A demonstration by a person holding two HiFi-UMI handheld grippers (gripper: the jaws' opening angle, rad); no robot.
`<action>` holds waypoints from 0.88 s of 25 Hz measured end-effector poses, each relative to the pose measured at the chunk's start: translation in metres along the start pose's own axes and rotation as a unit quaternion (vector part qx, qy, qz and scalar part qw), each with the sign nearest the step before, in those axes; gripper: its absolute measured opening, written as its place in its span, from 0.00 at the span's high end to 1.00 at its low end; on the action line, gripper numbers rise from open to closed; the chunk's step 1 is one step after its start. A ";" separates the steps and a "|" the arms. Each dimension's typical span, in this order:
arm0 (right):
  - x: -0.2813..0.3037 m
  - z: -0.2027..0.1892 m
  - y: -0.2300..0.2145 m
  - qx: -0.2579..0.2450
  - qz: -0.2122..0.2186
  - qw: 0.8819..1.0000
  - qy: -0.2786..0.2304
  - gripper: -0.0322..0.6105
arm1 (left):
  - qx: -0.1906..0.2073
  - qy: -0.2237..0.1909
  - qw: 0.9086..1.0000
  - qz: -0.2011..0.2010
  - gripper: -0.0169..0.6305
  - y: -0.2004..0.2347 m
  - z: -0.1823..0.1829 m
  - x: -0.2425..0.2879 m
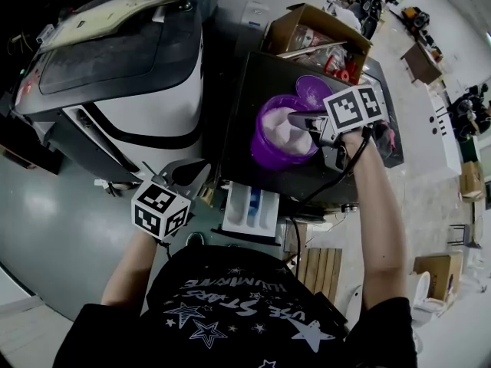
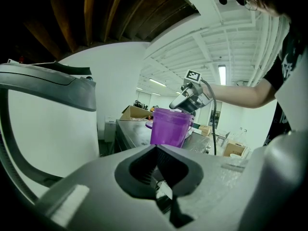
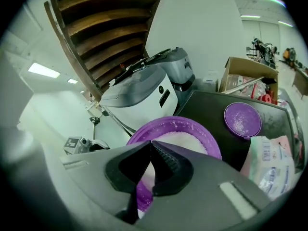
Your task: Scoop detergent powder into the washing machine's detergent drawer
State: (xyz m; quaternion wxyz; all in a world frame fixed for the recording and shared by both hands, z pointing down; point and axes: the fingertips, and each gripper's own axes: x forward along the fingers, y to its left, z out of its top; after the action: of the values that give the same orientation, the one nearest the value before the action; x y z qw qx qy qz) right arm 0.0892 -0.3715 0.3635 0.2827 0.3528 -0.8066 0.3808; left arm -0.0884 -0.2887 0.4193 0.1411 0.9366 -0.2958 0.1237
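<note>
A purple tub (image 1: 267, 146) (image 2: 169, 127) of white detergent powder (image 1: 288, 135) (image 3: 185, 139) stands on the dark top of the washing machine (image 1: 244, 98). Its purple lid (image 1: 311, 90) (image 3: 242, 119) lies just behind it. My right gripper (image 1: 294, 117) (image 3: 151, 143) (image 2: 186, 102) is shut, angled down with its tips over the powder. A pale sliver shows in its gap, but I cannot tell what it is. The white detergent drawer (image 1: 249, 208) stands pulled out below the tub. My left gripper (image 1: 199, 173) (image 2: 156, 147) hangs shut left of the drawer and holds nothing that I can see.
A second washing machine (image 1: 115, 75) stands to the left. An open cardboard box (image 1: 314, 33) (image 3: 245, 73) sits behind the lid. A printed packet (image 3: 274, 162) lies at the right of the machine top. A black cable (image 1: 337, 175) trails from my right gripper.
</note>
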 end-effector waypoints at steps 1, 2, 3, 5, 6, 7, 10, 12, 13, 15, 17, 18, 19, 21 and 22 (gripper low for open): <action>-0.002 0.000 0.001 0.003 0.002 1.000 -0.006 0.90 | 0.000 0.001 1.000 -0.001 0.97 -0.001 0.000 0.000; -0.003 0.001 0.001 0.007 0.004 1.000 -0.013 0.90 | 0.000 0.001 1.000 -0.001 0.97 -0.001 0.000 0.001; -0.006 0.001 0.002 0.012 0.008 1.000 -0.021 0.90 | 0.000 0.002 1.000 -0.001 0.97 -0.002 0.000 0.001; -0.011 0.002 0.002 0.027 0.017 0.999 -0.041 0.90 | 0.000 0.001 1.000 -0.001 0.97 -0.003 0.000 0.002; -0.014 0.002 0.001 0.036 0.021 0.998 -0.053 0.90 | 0.000 0.002 1.000 -0.001 0.97 -0.004 0.001 0.002; -0.017 0.002 0.000 0.046 0.024 0.997 -0.065 0.90 | 0.001 0.002 1.000 -0.001 0.97 -0.005 0.001 0.002; -0.026 -0.001 -0.004 0.075 0.031 0.991 -0.104 0.90 | 0.003 0.004 1.000 0.000 0.97 -0.008 0.000 0.003; -0.032 -0.003 -0.007 0.088 0.031 0.987 -0.130 0.90 | 0.004 0.006 1.000 0.001 0.97 -0.010 -0.001 0.004; -0.036 -0.004 -0.009 0.093 0.028 0.985 -0.143 0.90 | 0.005 0.007 1.000 0.002 0.97 -0.011 -0.002 0.004; -0.044 -0.005 -0.014 0.101 0.021 0.980 -0.169 0.90 | 0.006 0.009 1.000 0.003 0.97 -0.014 -0.002 0.004; -0.051 -0.004 -0.016 0.114 0.035 0.972 -0.204 0.90 | 0.008 0.011 1.000 0.005 0.97 -0.017 -0.003 0.004; -0.055 -0.004 -0.016 0.123 0.045 0.966 -0.221 0.90 | 0.008 0.012 1.000 0.005 0.97 -0.019 -0.003 0.005; -0.058 -0.006 -0.017 0.134 0.052 0.961 -0.238 0.90 | 0.008 0.014 1.000 0.006 0.97 -0.021 -0.003 0.005; -0.062 -0.010 -0.018 0.156 0.066 0.948 -0.268 0.90 | 0.009 0.016 1.000 0.009 0.97 -0.026 -0.005 0.005; -0.064 -0.013 -0.018 0.169 0.075 0.941 -0.282 0.90 | 0.009 0.018 1.000 0.010 0.97 -0.028 -0.006 0.004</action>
State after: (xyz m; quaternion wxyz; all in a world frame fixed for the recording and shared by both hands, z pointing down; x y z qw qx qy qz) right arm 0.1434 -0.3462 0.3318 -0.0493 0.4269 -0.8011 0.4166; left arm -0.0691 -0.2665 0.4211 0.1368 0.9325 -0.3013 0.1449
